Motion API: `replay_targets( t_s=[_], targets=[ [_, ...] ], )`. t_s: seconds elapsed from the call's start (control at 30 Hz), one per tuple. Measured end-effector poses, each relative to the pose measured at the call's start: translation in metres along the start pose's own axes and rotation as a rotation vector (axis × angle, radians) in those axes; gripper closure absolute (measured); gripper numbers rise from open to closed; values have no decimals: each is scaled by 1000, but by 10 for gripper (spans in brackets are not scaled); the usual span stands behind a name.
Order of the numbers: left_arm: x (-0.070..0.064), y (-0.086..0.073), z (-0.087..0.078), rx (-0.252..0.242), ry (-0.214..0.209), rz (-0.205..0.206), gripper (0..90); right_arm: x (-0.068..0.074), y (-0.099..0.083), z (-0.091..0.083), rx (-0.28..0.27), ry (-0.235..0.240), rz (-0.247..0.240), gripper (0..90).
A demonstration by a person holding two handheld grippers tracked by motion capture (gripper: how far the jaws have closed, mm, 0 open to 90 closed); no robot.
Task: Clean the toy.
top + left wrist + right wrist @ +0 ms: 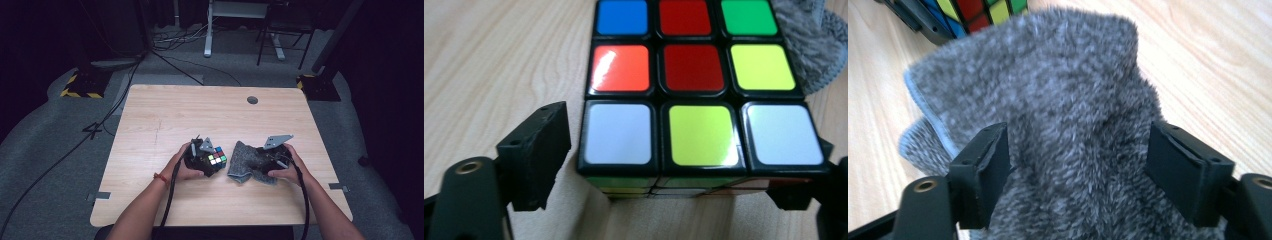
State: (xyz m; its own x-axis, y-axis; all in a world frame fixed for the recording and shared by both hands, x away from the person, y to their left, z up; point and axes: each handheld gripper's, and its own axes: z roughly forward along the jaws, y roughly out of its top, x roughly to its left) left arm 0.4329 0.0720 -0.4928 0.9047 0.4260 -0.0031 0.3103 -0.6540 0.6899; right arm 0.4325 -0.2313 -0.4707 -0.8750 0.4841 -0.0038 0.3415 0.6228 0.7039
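Observation:
A scrambled Rubik's cube [216, 159] rests on the wooden table [165, 115], just left of a crumpled grey fleece cloth [245, 162]. My left gripper [202, 156] comes at the cube from its left. In the left gripper view the cube [689, 100] sits between the jaws of that gripper [689, 150]. A thin gap shows beside the left pad [544, 155], so the jaws are open around it. My right gripper [269, 159] lies on the cloth's right side. Its jaws [1083, 150] are spread wide, with the fleece cloth [1058, 90] bunched up between them.
A dark round grommet [252, 100] sits near the table's far edge. Both forearms enter from the near edge. Cables [170, 200] trail back from the grippers. Beyond the table are floor cables, stand bases and desk legs.

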Motion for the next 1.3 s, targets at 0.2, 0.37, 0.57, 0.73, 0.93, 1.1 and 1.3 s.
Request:
replay_targets(
  t_s=[0.2,0.37,0.57,0.73,0.93,1.1,1.3],
  targets=[
    [-2,1,-13,-12,25,20,158,6,6,-5,6,-8,-32,196],
    [-2,-2,-29,-18,39,18,166,11,9,-9,-6,-24,-33,185],
    [-2,-5,-43,-29,68,1,167,15,17,-13,-19,-54,-49,197],
    [-5,-8,-48,-7,86,17,169,13,15,-15,20,-71,-55,202],
    [-5,-15,-54,6,97,10,170,7,0,-28,1,-104,-17,208],
    [-6,-21,-61,12,106,7,170,5,-10,-35,-2,-118,-7,210],
    [-7,-33,-69,21,123,7,166,5,-20,-42,-2,-127,1,211]
  ],
)
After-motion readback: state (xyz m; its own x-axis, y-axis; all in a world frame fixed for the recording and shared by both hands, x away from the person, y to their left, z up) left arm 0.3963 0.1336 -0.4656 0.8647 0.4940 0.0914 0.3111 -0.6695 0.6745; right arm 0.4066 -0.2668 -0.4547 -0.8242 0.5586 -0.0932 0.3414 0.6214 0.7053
